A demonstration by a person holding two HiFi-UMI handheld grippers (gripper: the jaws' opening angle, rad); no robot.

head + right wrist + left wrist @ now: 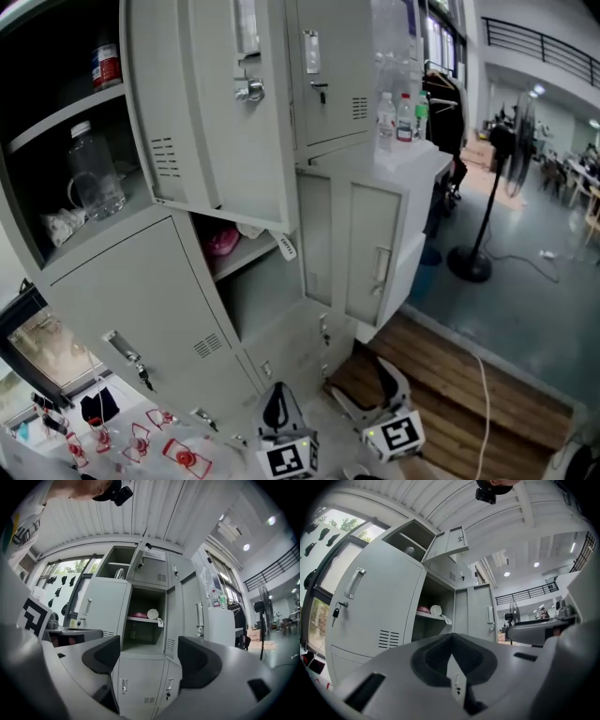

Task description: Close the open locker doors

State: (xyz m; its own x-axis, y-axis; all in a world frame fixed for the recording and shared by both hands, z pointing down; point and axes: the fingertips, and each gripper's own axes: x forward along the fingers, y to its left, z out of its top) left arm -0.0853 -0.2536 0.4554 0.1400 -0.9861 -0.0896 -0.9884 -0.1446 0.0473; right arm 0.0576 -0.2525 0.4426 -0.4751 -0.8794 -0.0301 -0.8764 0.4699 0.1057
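Low before the lockers (pixel 141 281), left gripper (pixel 276 405) is pressed together and right gripper (pixel 367 389) spread, empty; the upper door (pixel 216 103) juts out high above both, while the middle door (pixel 316 239) stands upright, nearer the right.

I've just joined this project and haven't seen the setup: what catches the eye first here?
A grey locker door hangs wide open at upper centre, its compartment to the left holding a clear bottle. Below, a second open compartment shows something pink on its shelf. At the bottom, the left claw is shut and the right claw open, both empty.
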